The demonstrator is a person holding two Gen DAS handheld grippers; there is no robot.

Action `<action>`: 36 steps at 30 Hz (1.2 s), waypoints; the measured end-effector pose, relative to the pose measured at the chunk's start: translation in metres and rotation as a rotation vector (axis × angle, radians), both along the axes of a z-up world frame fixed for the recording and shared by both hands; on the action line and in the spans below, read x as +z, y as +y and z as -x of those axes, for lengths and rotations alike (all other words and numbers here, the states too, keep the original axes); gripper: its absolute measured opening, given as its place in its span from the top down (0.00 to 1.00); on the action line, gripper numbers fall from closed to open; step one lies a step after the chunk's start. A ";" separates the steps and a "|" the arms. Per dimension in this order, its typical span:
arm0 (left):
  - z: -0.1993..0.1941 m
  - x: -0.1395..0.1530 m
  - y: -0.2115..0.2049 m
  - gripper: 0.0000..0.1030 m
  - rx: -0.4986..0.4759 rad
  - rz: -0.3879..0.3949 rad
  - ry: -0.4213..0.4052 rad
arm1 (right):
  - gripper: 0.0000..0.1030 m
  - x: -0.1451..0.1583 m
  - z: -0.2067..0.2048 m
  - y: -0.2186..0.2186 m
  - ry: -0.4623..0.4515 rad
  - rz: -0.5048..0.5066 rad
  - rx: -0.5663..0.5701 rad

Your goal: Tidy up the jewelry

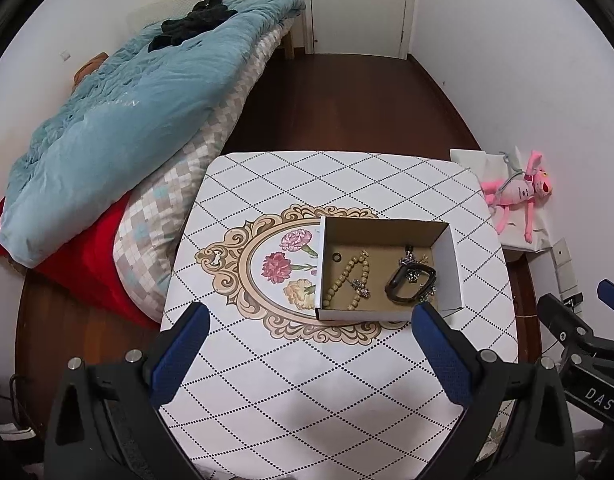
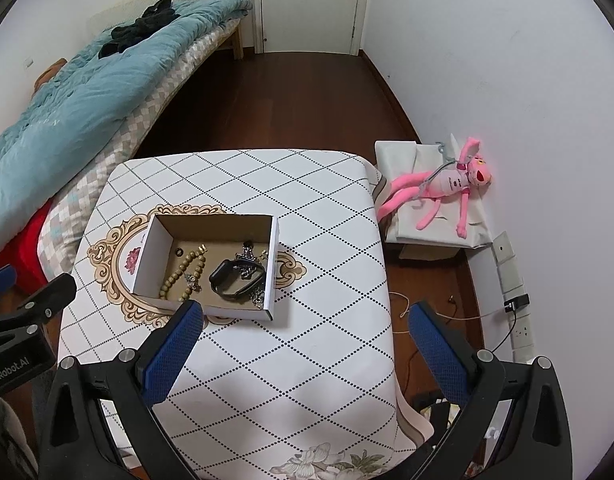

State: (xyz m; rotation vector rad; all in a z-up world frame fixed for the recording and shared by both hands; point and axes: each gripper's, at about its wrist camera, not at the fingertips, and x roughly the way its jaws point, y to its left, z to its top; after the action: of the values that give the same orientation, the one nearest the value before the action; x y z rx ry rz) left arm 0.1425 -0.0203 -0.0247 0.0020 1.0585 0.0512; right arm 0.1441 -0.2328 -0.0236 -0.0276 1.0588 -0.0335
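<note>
An open cardboard box point(image 1: 453, 268) point(image 2: 147, 256) stands on the small table point(image 1: 307, 380) point(image 2: 299, 360) with the diamond-pattern cloth. Inside lie a wooden bead bracelet point(image 1: 349, 278) point(image 2: 187, 272), a black band point(image 1: 409, 284) point(image 2: 235, 278), a small dark ring point(image 1: 337, 257) point(image 2: 179, 251) and tangled metal pieces point(image 1: 413, 258) point(image 2: 249, 258). My left gripper point(image 1: 311, 316) hovers open above the table, just short of the box's near wall. My right gripper point(image 2: 307, 312) is open too, nearer than the box and to its right. Neither holds anything.
A bed point(image 1: 119, 120) point(image 2: 67, 100) with a blue quilt runs along the left, touching the table's side. A pink plush toy point(image 1: 521, 192) point(image 2: 447, 184) lies on a white-covered box at the right wall. Wall sockets and cables point(image 2: 515, 304) sit low on the right. Dark wood floor leads to a door point(image 1: 359, 4).
</note>
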 end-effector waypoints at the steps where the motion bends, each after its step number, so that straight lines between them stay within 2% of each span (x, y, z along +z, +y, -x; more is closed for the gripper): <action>1: 0.000 -0.001 0.001 0.00 0.001 0.000 0.001 | 0.00 0.000 0.000 0.000 0.001 0.001 0.002; 21: 0.007 -0.006 0.003 0.00 -0.004 -0.005 0.007 | 0.00 -0.001 0.001 0.006 0.008 -0.003 0.017; 36: 0.008 0.002 0.005 0.00 0.002 -0.001 -0.012 | 0.00 -0.002 0.003 0.009 0.009 -0.007 0.020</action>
State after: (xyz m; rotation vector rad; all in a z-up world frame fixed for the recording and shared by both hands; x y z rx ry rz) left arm 0.1348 -0.0154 -0.0227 0.0016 1.0466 0.0531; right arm 0.1413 -0.2241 -0.0254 -0.0319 1.0675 -0.0118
